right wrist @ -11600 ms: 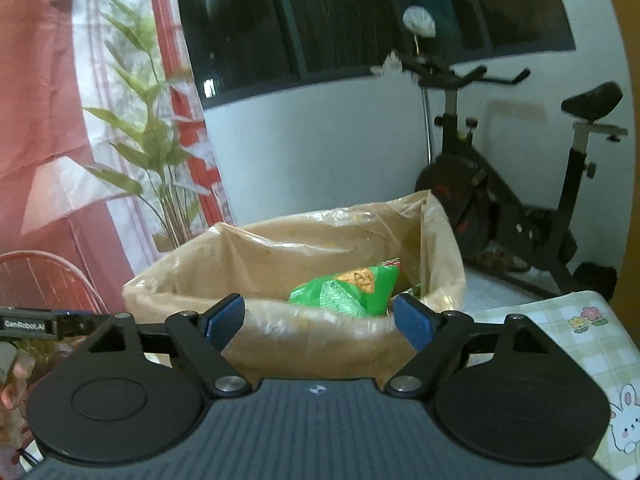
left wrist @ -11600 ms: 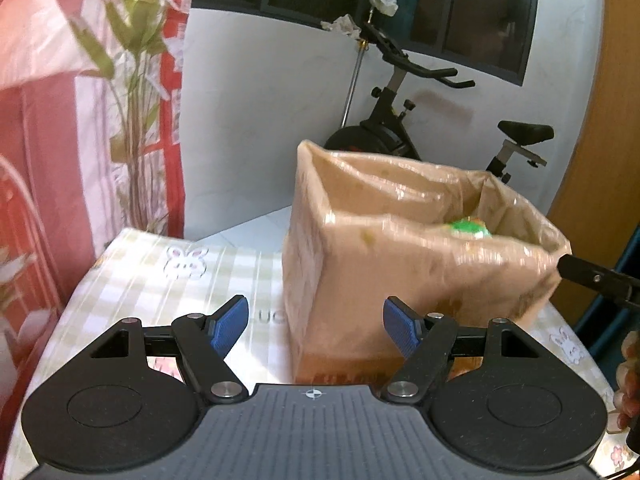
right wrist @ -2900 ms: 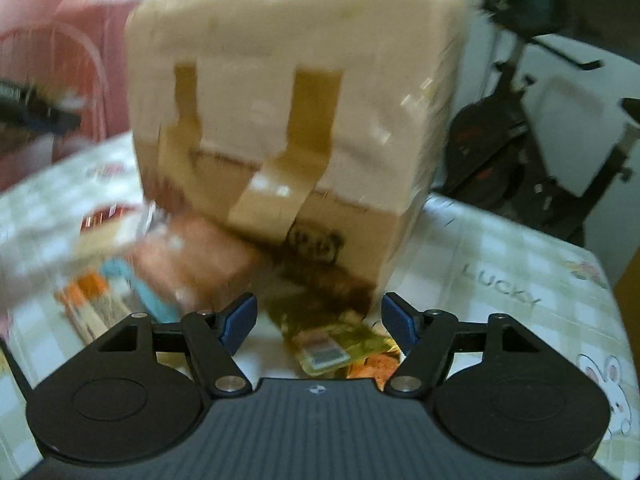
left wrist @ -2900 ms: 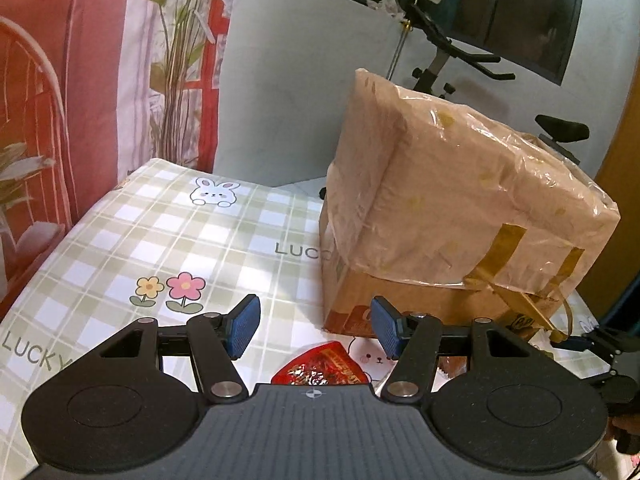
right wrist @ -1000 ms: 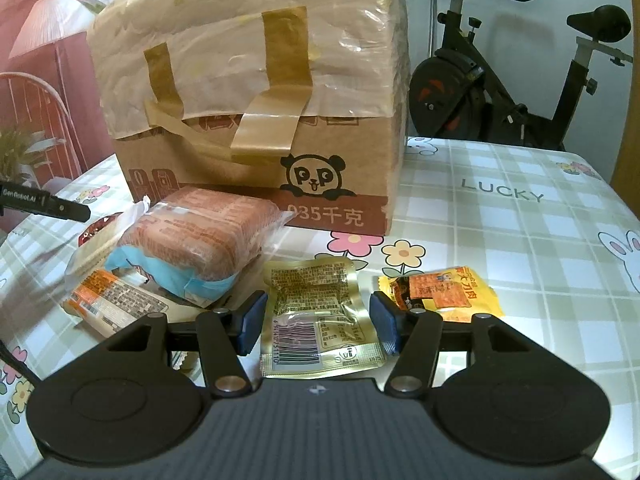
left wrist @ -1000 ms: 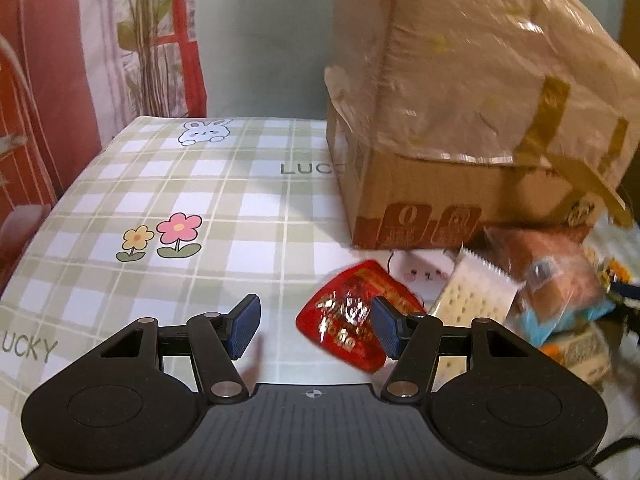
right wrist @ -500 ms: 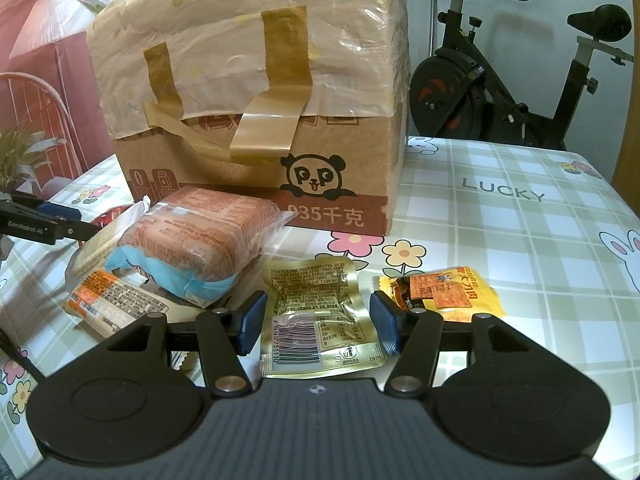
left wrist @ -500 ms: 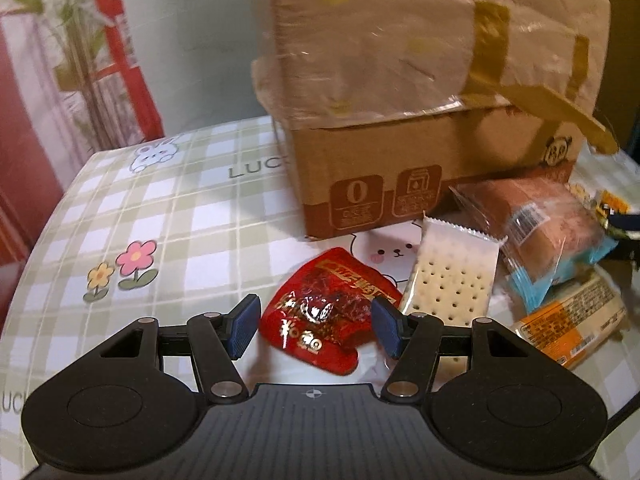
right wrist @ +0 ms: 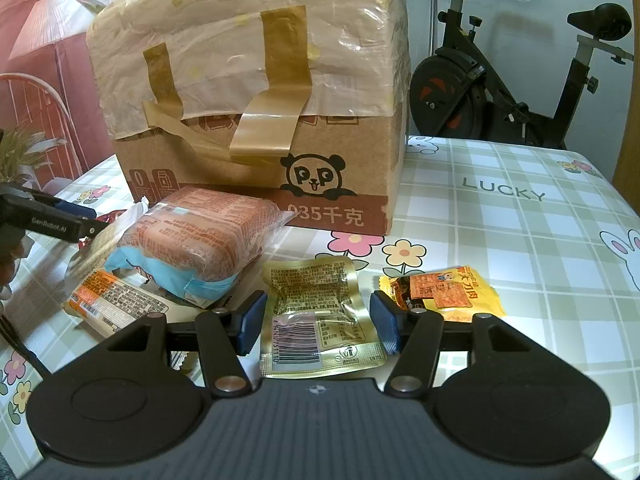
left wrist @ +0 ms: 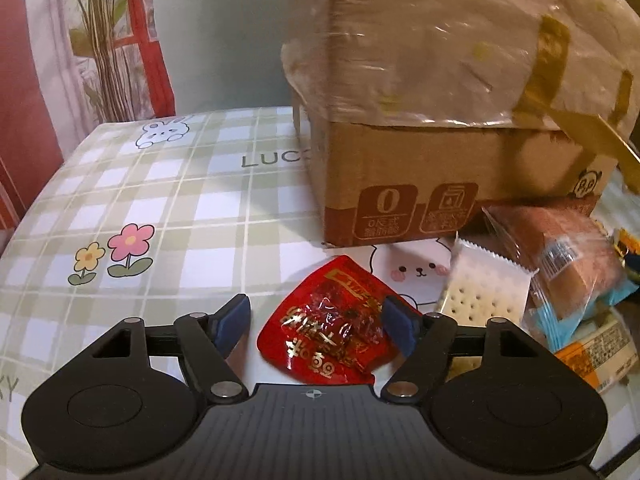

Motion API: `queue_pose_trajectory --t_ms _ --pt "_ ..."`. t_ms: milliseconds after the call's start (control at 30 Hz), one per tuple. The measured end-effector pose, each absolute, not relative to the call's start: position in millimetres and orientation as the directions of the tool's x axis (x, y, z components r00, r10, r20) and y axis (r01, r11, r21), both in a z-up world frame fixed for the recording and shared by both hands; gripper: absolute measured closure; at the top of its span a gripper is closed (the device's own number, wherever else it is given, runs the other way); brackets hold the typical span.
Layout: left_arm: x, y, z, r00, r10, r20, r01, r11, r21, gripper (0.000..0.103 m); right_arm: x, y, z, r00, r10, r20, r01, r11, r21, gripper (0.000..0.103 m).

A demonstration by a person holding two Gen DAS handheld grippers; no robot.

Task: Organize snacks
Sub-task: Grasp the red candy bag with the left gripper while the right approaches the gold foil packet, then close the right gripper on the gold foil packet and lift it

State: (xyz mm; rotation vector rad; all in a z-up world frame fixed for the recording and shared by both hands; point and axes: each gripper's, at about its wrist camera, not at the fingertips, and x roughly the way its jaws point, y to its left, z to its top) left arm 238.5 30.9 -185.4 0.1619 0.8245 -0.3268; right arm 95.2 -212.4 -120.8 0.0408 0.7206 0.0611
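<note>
In the left wrist view, the left gripper has come down over the red snack packet, which a moment ago lay off toward one finger; now it sits between jaws that are opening, untouched. Pickup looks imminent. The cardboard box stands just behind.

In the right wrist view, nothing has shifted: the right gripper hovers, jaws apart, straddling the gold sachet on the tablecloth, the yellow packet beside it.
</note>
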Motion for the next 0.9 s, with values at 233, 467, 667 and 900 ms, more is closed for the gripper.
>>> queue_pose_trajectory --t_ms 233,467,667,900 --pt "220.7 33.8 -180.0 0.624 -0.252 -0.74 0.35 0.936 -0.024 0.066 95.3 -212.2 -120.6 0.749 0.07 -0.658 -0.041 0.997 0.059 0.044" --pt "199.1 48.7 -172.2 0.647 -0.273 -0.712 0.282 0.953 -0.109 0.075 95.5 -212.2 -121.0 0.749 0.068 -0.659 -0.042 0.998 0.055 0.044" --pt "181.6 50.8 -154.5 0.684 -0.281 -0.673 0.264 0.956 -0.131 0.076 95.3 -211.7 -121.2 0.748 0.067 -0.661 -0.044 0.998 0.051 0.044" --pt "167.8 50.9 -139.9 0.703 -0.305 -0.643 0.268 0.95 -0.157 0.076 89.4 -203.9 -113.2 0.751 0.059 -0.658 -0.065 0.998 0.015 0.044"
